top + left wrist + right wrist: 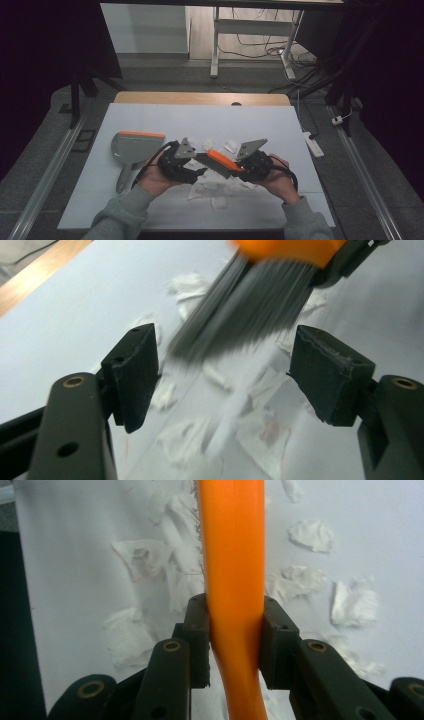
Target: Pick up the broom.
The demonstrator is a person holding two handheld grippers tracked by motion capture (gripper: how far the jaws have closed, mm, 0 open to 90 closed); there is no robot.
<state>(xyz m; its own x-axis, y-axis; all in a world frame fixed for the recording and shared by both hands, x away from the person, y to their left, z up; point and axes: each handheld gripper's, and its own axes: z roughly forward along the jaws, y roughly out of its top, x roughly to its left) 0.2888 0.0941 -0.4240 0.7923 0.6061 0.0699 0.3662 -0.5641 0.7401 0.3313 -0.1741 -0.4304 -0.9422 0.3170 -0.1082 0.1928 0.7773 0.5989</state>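
The orange brush is over the middle of the white counter, among torn paper scraps. The right hand-held gripper clamps its handle between both jaws. The left hand-held gripper is wide open and empty, near the bristles. A grey dustpan lies at the left.

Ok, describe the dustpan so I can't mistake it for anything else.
Start at the white table sheet, then look at its left side, left of both hands. The dustpan lies flat there: grey pan, orange strip on its far edge, handle toward the person, unlike the white paper scraps.
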